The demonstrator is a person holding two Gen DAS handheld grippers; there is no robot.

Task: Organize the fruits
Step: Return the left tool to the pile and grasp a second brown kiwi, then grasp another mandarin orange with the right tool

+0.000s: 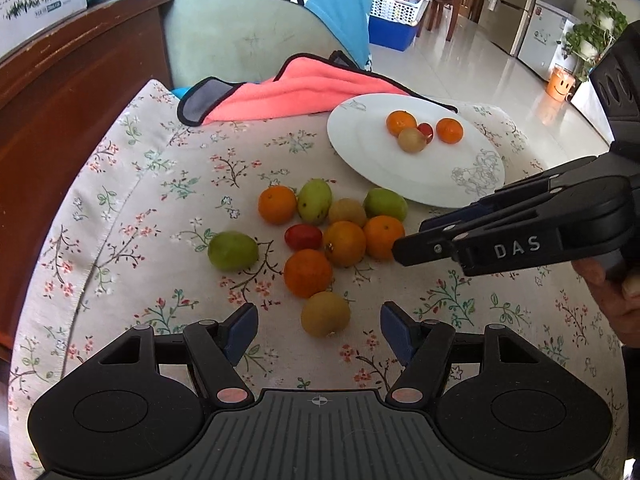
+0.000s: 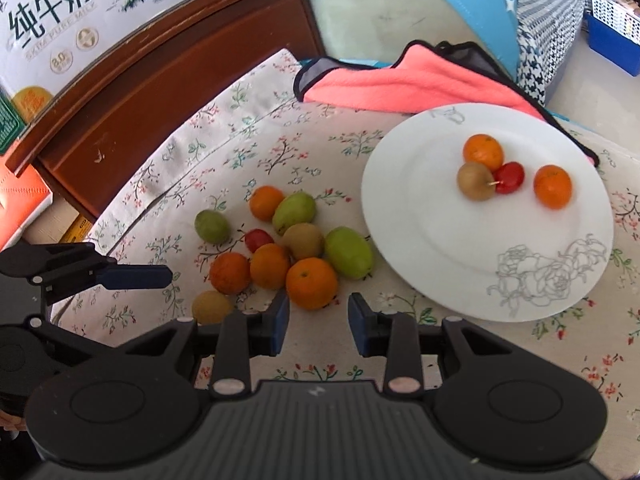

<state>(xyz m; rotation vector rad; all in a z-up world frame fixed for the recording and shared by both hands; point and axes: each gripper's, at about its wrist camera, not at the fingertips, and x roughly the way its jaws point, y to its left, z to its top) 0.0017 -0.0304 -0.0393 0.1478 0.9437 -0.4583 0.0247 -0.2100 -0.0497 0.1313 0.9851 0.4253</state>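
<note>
Ten fruits lie loose in a cluster on the flowered tablecloth (image 1: 132, 184) at mid-frame: four oranges (image 1: 344, 243), three green fruits (image 1: 233, 250), two brownish ones (image 1: 325, 314) and one red tomato (image 1: 303, 237). On the white plate (image 1: 440, 188), upper right, sit four more: two oranges (image 2: 552, 186), one brown fruit (image 2: 476, 181), one red tomato (image 2: 509, 177). A pink cloth (image 1: 304, 92) lies just behind the plate. The left gripper (image 1: 319, 330) stands open around the nearest brown fruit without touching it. The right gripper (image 2: 319, 314) is parted, empty, near an orange (image 2: 311, 283).
</note>
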